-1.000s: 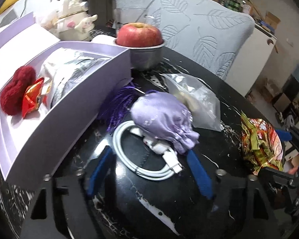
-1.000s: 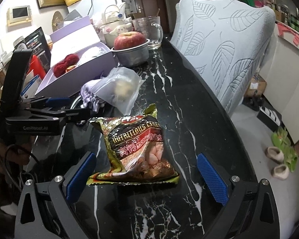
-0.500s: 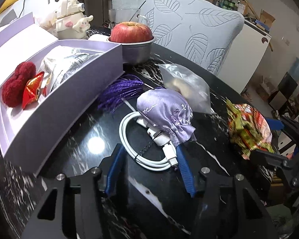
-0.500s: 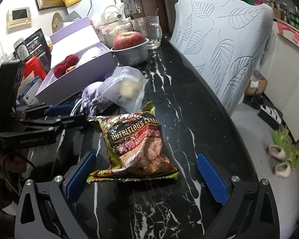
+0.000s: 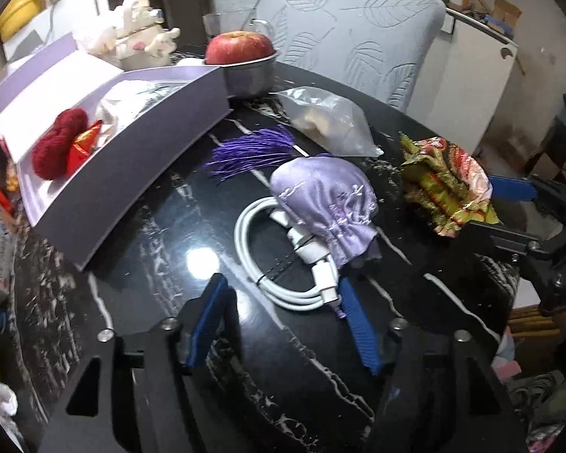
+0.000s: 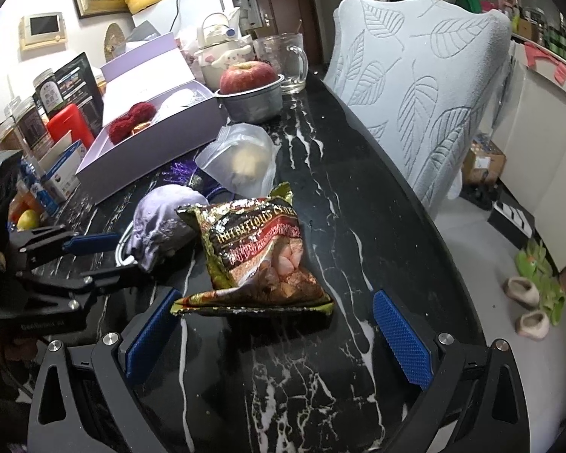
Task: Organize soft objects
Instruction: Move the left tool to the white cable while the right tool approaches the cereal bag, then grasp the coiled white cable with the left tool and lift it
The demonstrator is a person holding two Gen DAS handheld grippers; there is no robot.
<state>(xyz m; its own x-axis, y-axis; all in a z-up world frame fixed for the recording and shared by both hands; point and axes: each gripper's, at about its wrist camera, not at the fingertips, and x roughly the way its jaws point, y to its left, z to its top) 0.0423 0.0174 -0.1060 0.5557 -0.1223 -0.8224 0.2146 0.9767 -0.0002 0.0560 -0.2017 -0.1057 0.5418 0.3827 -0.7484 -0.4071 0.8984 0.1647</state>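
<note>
While the left gripper (image 5: 283,313) has just been opening its jaws, nothing is pinched between them; a white cable (image 5: 283,283) and a lilac pouch (image 5: 324,200) lie just ahead on the black table (image 5: 151,249). Right gripper (image 6: 279,324) stands wide apart around a snack bag (image 6: 260,249), not touching it.

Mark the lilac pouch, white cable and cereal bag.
lilac drawstring pouch (image 5: 322,198), left wrist view, middle of its satin body
white cable (image 5: 253,270), left wrist view, left of the coil
cereal bag (image 6: 258,249), right wrist view, printed front
</note>
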